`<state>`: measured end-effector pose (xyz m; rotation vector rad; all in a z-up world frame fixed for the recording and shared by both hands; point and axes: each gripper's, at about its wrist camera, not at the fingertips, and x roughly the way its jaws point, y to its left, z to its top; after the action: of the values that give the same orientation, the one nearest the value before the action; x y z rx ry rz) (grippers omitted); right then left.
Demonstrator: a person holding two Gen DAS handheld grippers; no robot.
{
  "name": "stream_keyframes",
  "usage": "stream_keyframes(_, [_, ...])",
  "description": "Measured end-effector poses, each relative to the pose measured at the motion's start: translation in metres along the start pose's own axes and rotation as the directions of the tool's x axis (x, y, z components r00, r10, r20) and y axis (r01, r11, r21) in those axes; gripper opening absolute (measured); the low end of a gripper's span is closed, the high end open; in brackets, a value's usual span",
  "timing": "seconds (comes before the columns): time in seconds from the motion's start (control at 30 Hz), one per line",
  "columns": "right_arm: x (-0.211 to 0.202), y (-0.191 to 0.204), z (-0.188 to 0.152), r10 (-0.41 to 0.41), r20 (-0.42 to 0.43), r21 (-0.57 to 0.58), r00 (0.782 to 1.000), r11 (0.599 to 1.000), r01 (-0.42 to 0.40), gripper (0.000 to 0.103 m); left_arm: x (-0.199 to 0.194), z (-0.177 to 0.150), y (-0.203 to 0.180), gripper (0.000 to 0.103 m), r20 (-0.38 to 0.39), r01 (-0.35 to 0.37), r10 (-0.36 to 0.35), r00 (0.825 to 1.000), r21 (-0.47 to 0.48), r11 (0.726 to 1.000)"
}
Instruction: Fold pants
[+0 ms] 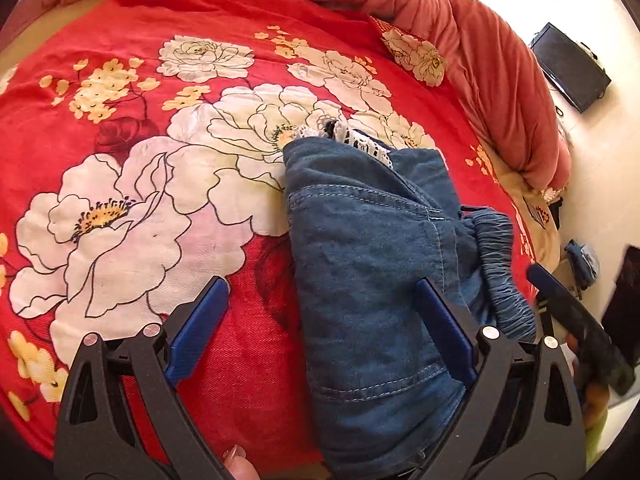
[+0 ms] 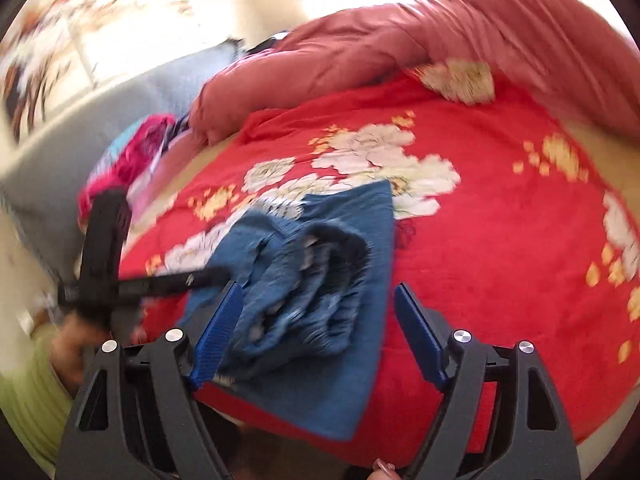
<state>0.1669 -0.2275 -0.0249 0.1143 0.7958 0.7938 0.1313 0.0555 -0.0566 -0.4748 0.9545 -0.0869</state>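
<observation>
Blue denim pants [image 1: 372,264] lie folded in a bundle on the red flowered bedspread [image 1: 120,128]. Their elastic waistband [image 1: 500,272] is at the right and white lace trim [image 1: 360,138] shows at the far end. My left gripper [image 1: 324,320] is open over the bundle's left edge, its right finger on top of the denim and its left finger over the bedspread. In the blurred right wrist view, my right gripper [image 2: 320,320] is open around the gathered waistband of the pants [image 2: 320,256], with its left finger against the fabric. The left gripper [image 2: 120,280] reaches in from the left there.
A pink-red quilt [image 1: 480,40] is bunched along the bed's far side. A black flat device [image 1: 568,68] lies on the pale floor beyond it. A grey padded surface [image 2: 80,140] and bright pink cloth [image 2: 132,156] sit to the left. A green sleeve [image 2: 24,392] shows bottom left.
</observation>
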Motion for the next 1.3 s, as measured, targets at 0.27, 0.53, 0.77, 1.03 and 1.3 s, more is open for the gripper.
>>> stream_keyframes(0.27, [0.056,-0.035,0.006,0.069,-0.171,0.091,0.983,0.994,-0.055,0.068,0.013,0.004,-0.013,0.088,-0.006,0.049,-0.049,0.999,0.032,0.998])
stream_keyframes(0.53, [0.065,-0.026,0.008,0.151,-0.131,0.082,0.980,0.987,-0.141,0.035,0.017,0.004,-0.022,0.051,0.005,0.061,-0.061,0.998,0.032,0.998])
stream_keyframes(0.77, [0.044,0.009,0.031,0.104,-0.032,-0.063,0.994,0.992,-0.106,0.030,-0.005,0.029,-0.047,0.048,0.067,0.055,-0.061,0.996,0.082,0.995])
stream_keyframes(1.03, [0.071,0.004,0.073,0.032,-0.001,-0.103,0.999,0.994,-0.032,0.030,0.010,0.073,-0.050,0.048,0.118,0.013,-0.026,0.993,0.113,0.993])
stream_keyframes(1.3, [0.114,-0.010,0.076,-0.088,-0.049,-0.110,0.995,0.991,0.082,0.030,0.045,0.080,-0.033,0.048,0.091,-0.080,0.067,0.994,0.142,0.987])
